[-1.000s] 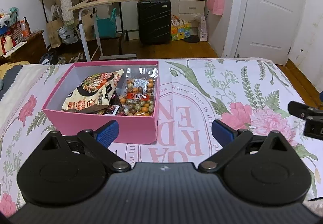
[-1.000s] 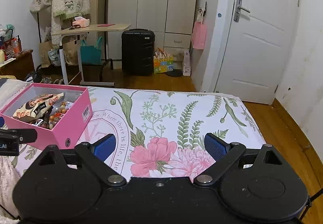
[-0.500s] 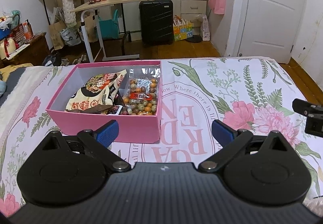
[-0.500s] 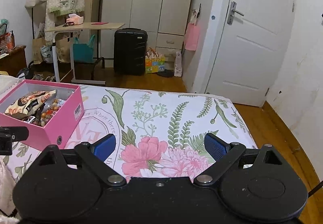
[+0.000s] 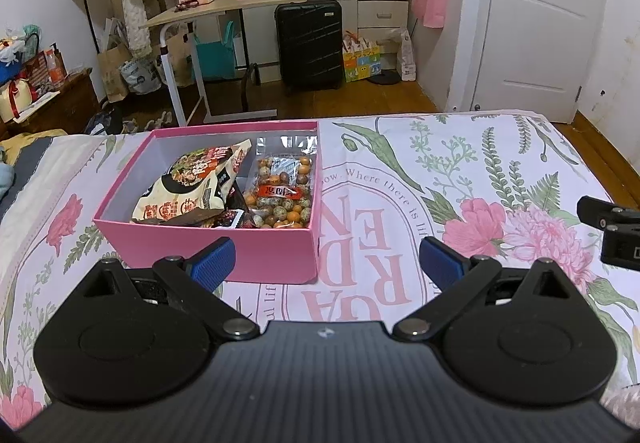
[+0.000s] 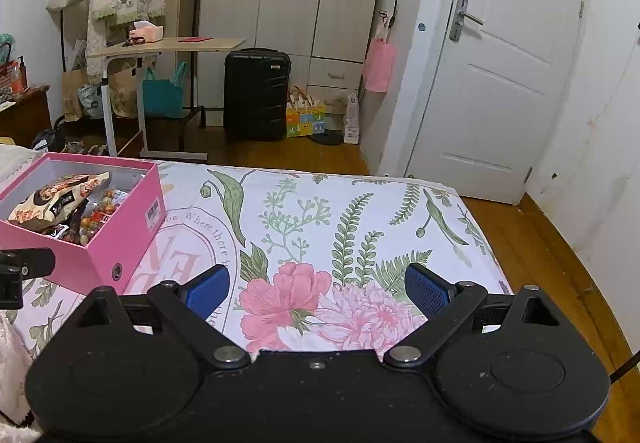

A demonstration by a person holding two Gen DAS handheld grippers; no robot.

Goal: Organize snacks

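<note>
A pink box (image 5: 276,249) stands on the floral bedspread and also shows in the right wrist view (image 6: 100,251). Inside it lie a cream snack bag (image 5: 188,187), a clear bag of coated nuts (image 5: 282,191) and a dark packet (image 5: 228,219). My left gripper (image 5: 326,261) is open and empty, just in front of the box's near wall. My right gripper (image 6: 316,289) is open and empty over the bedspread, to the right of the box. Its tip shows at the right edge of the left wrist view (image 5: 612,227).
The floral bedspread (image 6: 340,227) ends at the far edge, with wooden floor (image 6: 540,251) beyond and to the right. A black suitcase (image 5: 310,43), a rolling desk (image 5: 216,9) and a white door (image 6: 500,83) stand behind.
Both grippers have risen and tilted slightly, so the box sits lower and nearer in both views. Both stay open and empty. The box has not moved.
</note>
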